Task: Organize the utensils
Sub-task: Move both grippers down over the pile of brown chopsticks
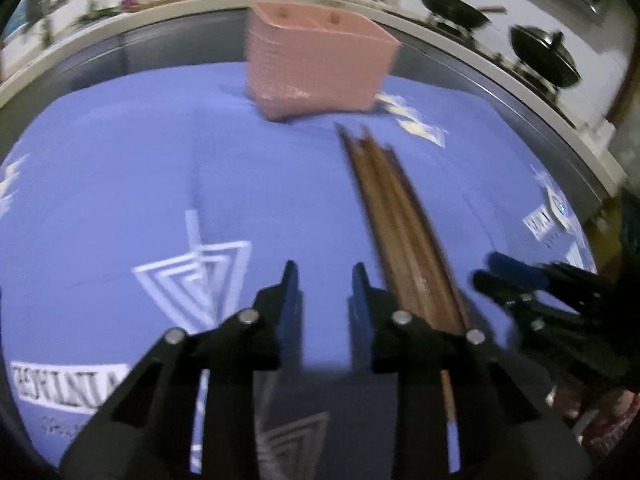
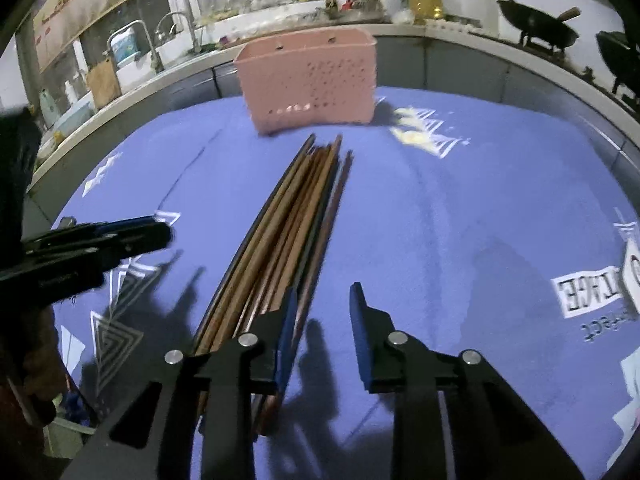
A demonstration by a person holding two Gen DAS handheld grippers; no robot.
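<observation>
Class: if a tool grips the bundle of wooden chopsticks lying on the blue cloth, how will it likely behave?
The chopsticks look thin and rigid, so probably stiff and light. They lie loose and uneven, so some may slip out or scatter. The cloth may limit sliding.

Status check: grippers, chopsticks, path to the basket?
Left gripper and right gripper open, empty. Chopsticks bundled on cloth between them. Pink basket upright beyond; path clear.

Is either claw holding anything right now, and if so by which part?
Nothing is held. The left claw and right claw are both open and empty; the bundle of brown wooden chopsticks lies between them on the blue cloth.
</observation>
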